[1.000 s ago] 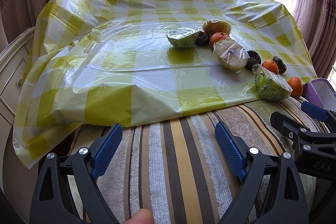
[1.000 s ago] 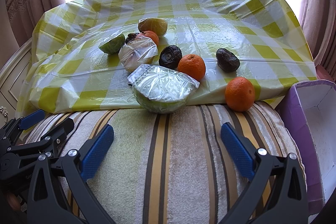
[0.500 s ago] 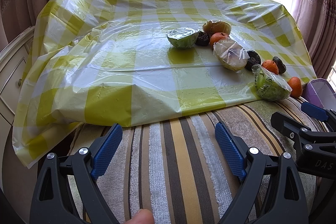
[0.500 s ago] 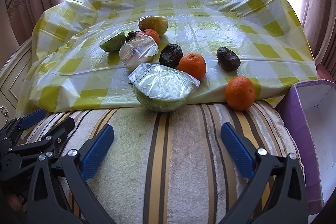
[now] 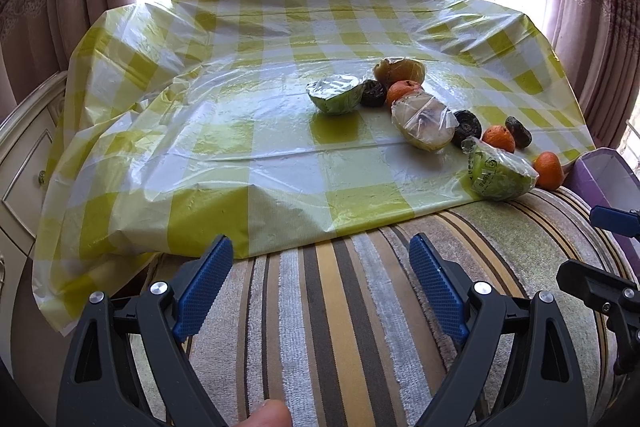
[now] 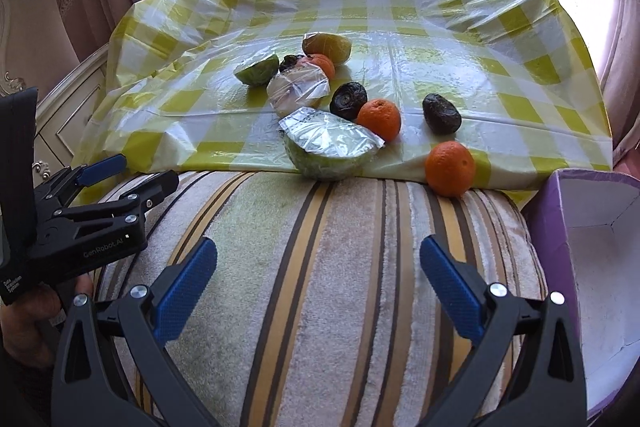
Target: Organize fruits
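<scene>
Nothing sorted yet; left gripper [image 5: 316,287] and right gripper [image 6: 318,285] jaws gape wide, empty; tangerines [image 6: 450,169], wrapped fruit [image 6: 330,153] lie ahead; purple box [image 6: 548,223] right, unfilled.

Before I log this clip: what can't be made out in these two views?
- Purple box: right wrist view's edge cuts it; its floor is only partly seen.
- Wrapped pale fruit: glare on the film hides what kind.
- Far dark fruit: mostly behind that wrapped fruit.
- Right gripper: left wrist view's edge clips it.

Two low, side-by-side views windowward, perhaps level, sharing fruits [image 5: 424,123] [image 6: 344,131].
</scene>
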Demonstrator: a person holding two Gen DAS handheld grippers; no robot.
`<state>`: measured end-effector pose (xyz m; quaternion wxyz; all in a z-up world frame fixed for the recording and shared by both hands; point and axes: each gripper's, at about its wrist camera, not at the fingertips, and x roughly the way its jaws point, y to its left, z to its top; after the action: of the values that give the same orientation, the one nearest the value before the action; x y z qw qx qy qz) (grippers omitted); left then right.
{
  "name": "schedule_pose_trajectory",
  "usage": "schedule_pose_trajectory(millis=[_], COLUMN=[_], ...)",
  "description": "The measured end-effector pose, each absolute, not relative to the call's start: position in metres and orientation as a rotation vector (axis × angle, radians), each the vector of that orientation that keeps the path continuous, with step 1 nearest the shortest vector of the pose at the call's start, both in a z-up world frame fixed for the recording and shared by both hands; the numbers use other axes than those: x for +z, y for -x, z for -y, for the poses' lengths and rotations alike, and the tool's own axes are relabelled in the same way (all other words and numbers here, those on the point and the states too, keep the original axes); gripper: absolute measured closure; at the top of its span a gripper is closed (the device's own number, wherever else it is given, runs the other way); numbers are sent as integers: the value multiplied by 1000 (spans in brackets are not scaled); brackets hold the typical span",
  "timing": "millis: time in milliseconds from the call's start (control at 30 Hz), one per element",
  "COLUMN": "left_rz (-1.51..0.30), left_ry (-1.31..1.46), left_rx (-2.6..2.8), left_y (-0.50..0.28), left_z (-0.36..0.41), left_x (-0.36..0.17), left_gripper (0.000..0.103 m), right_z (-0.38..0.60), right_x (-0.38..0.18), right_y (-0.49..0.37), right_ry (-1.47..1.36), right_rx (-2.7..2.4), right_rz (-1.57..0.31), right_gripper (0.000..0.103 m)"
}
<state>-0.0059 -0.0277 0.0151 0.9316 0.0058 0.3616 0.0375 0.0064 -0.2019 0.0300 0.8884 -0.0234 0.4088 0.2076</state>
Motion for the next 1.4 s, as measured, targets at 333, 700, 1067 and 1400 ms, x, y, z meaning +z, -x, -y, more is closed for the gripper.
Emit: schedule_pose_trajectory(millis=[333,700,1067,1400], left_rz=[-708,-824,-888,-903], left_ry=[-57,-99,-136,-49], left_rx=[-188,-358,-381,-377], left_y=[-18,-70,-83,-78], left_z=[88,130,142,131], left_x=[39,26,11,10], left_gripper=[16,20,43,45], right_z=[269,270,263,257], right_x=[39,22,4,-3], right_y=[-40,-82,-95,-92], right_ry=[21,119,110,91], right_rx=[289,265,321,392], right_rz=[-825,-855,-887,-896], right_gripper=[1,15,40,63])
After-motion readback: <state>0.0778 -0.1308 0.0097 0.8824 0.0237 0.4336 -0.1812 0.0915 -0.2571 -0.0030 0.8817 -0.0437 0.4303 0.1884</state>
